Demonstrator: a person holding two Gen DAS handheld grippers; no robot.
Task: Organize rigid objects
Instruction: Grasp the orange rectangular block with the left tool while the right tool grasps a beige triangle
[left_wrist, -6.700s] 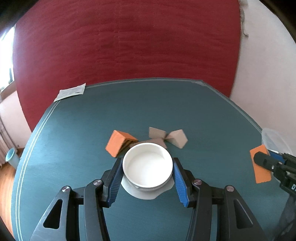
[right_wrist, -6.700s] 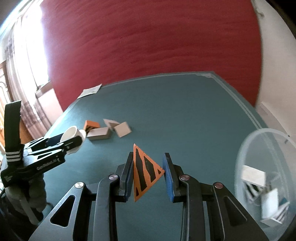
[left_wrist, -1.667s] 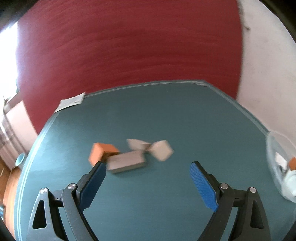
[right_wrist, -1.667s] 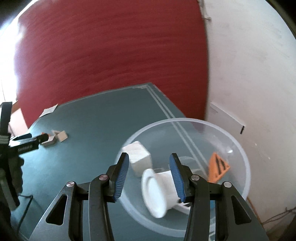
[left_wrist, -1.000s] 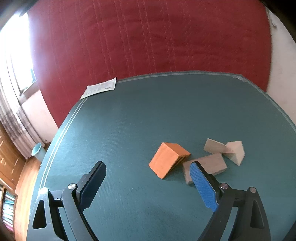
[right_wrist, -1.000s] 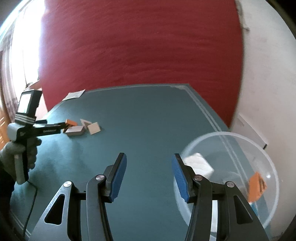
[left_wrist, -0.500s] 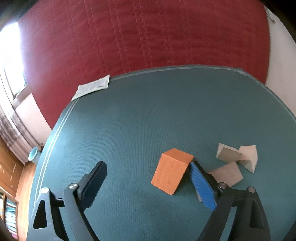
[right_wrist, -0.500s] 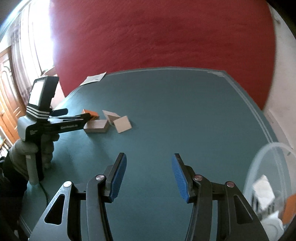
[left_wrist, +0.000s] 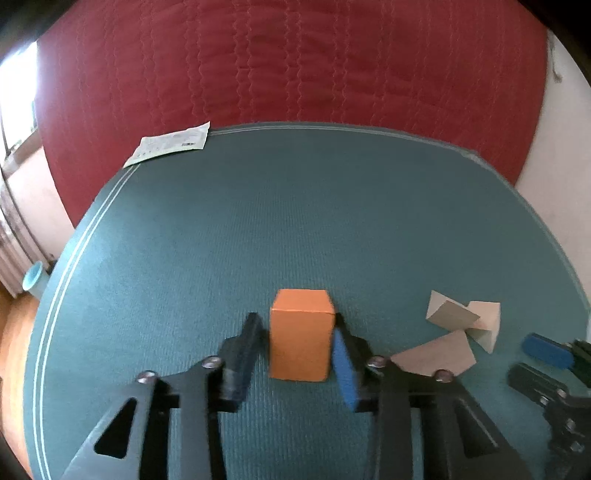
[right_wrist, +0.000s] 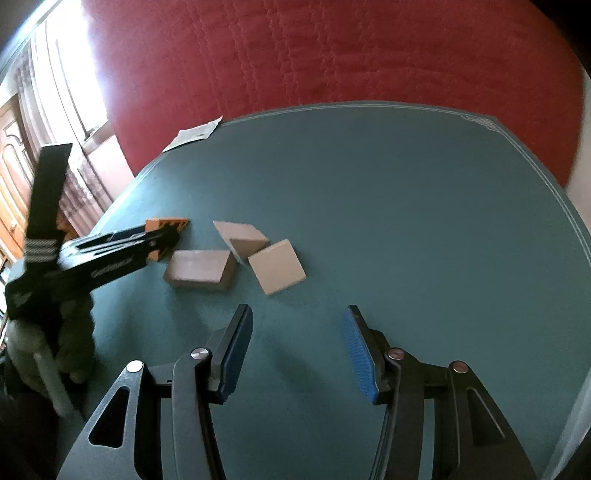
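Your left gripper (left_wrist: 300, 352) brackets the one orange block (left_wrist: 300, 345) on the teal table (left_wrist: 295, 221), fingers at its sides; whether they pinch it, you cannot tell. Three beige blocks (right_wrist: 236, 254) lie beside it, ahead of your right gripper (right_wrist: 297, 350), its fingers spread wide over bare table.

The left gripper (left_wrist: 297, 349), wide open a second ago, is now closing its jaws around the orange rectangular block (left_wrist: 300, 336). The right gripper (right_wrist: 297, 349), earlier over the clear bowl, is now approaching the three grey wedge blocks (right_wrist: 236, 254).
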